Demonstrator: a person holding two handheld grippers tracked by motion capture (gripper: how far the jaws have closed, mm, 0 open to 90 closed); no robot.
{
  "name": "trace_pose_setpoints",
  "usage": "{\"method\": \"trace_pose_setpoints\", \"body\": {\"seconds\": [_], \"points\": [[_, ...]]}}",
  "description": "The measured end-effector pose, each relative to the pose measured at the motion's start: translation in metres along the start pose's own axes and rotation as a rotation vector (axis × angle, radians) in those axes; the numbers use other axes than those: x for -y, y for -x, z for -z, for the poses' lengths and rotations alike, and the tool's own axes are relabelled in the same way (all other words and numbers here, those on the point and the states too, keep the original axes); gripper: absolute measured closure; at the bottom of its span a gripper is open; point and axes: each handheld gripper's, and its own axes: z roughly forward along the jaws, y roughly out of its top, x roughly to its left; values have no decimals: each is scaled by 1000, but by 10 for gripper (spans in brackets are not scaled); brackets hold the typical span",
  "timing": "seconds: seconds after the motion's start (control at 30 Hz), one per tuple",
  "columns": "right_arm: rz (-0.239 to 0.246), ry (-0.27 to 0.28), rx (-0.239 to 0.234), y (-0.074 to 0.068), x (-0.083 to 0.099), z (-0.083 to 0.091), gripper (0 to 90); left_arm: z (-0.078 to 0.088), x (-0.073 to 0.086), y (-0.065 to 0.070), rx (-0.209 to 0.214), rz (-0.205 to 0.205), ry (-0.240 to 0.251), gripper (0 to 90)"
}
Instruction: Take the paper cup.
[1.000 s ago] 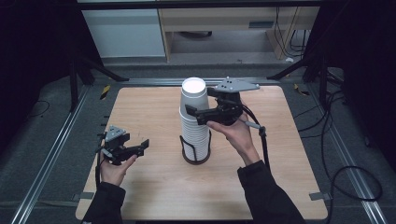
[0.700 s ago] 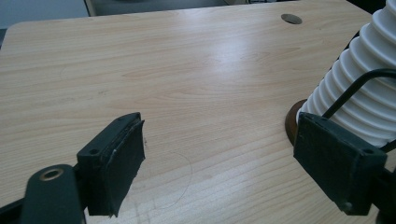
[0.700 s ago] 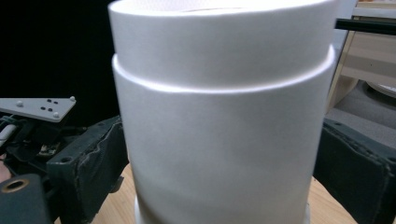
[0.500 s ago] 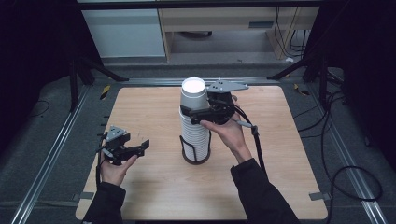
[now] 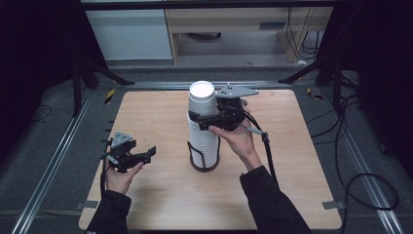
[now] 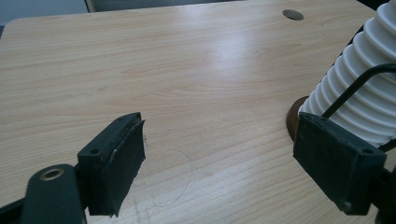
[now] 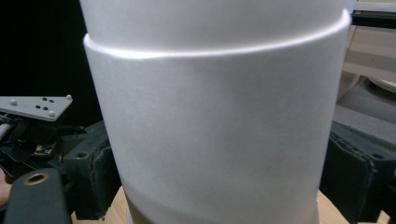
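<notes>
High view: the right gripper (image 5: pixel 202 118) has its jaws around the top cup (image 5: pixel 202 99) of the cup stack (image 5: pixel 203 139) at mid tabletop (image 5: pixel 292 161). The left gripper (image 5: pixel 141 155) hovers near left, jaws wide.

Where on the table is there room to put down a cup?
The table is bare left of the cup stack, from the far edge down to the left gripper. The far right corner and the near edge between the two sleeves are bare too. It is crowded at the middle, where the right gripper meets the stack.
</notes>
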Motion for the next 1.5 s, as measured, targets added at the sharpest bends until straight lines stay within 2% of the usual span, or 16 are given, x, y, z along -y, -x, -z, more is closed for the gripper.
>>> {"method": "trace_pose_setpoints", "body": {"seconds": [0.47, 0.5, 0.57, 0.6, 0.63, 0.87, 1.17, 1.5], "points": [[40, -21, 5, -2, -5, -1, 130, -1, 1, -2, -2, 4, -5, 159], [39, -16, 3, -2, -5, -1, 132, -1, 1, -2, -2, 5, -6, 159], [35, 27, 0, -2, -7, 3, 134, -1, 1, -2, -2, 6, -7, 159], [19, 46, -12, -1, -10, 6, 135, -1, 1, -2, -3, 6, -6, 159], [5, 50, -19, 0, -13, 8, 135, -1, 1, -2, -2, 7, -6, 159], [36, 36, -5, -1, -21, 12, 142, -2, 1, -1, 0, 1, -11, 160], [52, 71, -17, -2, -45, 25, 151, -2, 1, 0, 2, 1, -12, 161], [91, 122, -5, -6, -74, 44, 151, -1, 1, 0, 6, 0, -12, 162]]}}
